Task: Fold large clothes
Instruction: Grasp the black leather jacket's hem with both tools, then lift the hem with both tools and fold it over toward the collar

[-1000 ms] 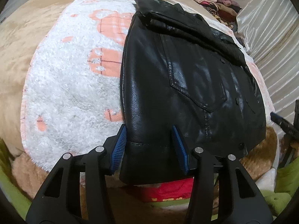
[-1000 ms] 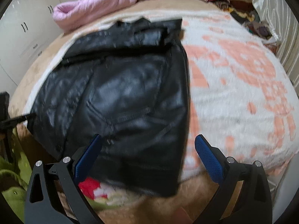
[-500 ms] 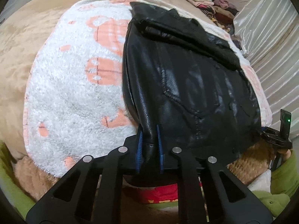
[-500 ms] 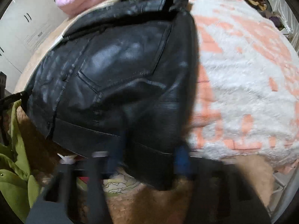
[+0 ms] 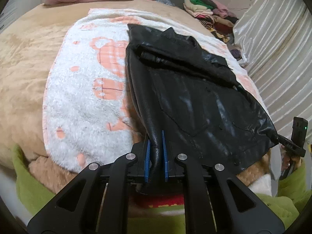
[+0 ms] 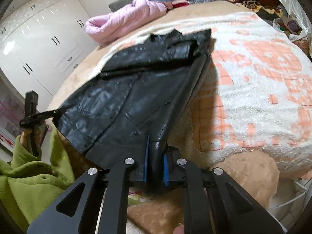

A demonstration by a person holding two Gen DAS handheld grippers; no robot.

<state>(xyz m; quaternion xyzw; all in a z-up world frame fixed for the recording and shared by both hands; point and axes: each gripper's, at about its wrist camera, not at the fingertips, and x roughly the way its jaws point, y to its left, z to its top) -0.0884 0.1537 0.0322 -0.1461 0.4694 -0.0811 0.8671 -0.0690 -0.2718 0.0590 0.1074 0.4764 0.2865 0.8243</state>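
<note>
the black leather jacket (image 5: 195, 97) lies on the white-and-peach fleece blanket (image 5: 81, 97) over the bed, its long axis running away from both cameras, from the hem at 6 o'clock up to the collar end around 12 o'clock; the left gripper (image 5: 155, 156) has its blue pads squeezed tight on the near left hem corner, leather bunched up between them; the right gripper (image 6: 155, 161) is at the other hem corner with a thicker fold of leather between its pads, its jaws closing down on it, pads already pressing the fold

the relation that matters: both hands sit at the near hem, one at each corner, and the rest of the jacket stretches ahead toward 12 o'clock, so the fold, as i judge it, goes forward along that axis, hem carried over toward the collar; in the left view the other gripper shows at 3 o'clock at the far hem corner, in the right view its partner sits at 9 o'clock, so the hem hangs stretched between them; neither hand is clearly nearer the collar, so they would need to travel together or the hem will skew; the hem already looks raised off the blanket at the corners; leather is stiff and heavy, so i expect it to resist a sharp crease; a pink quilted bundle (image 6: 126, 17) lies beyond the collar, well apart
</note>
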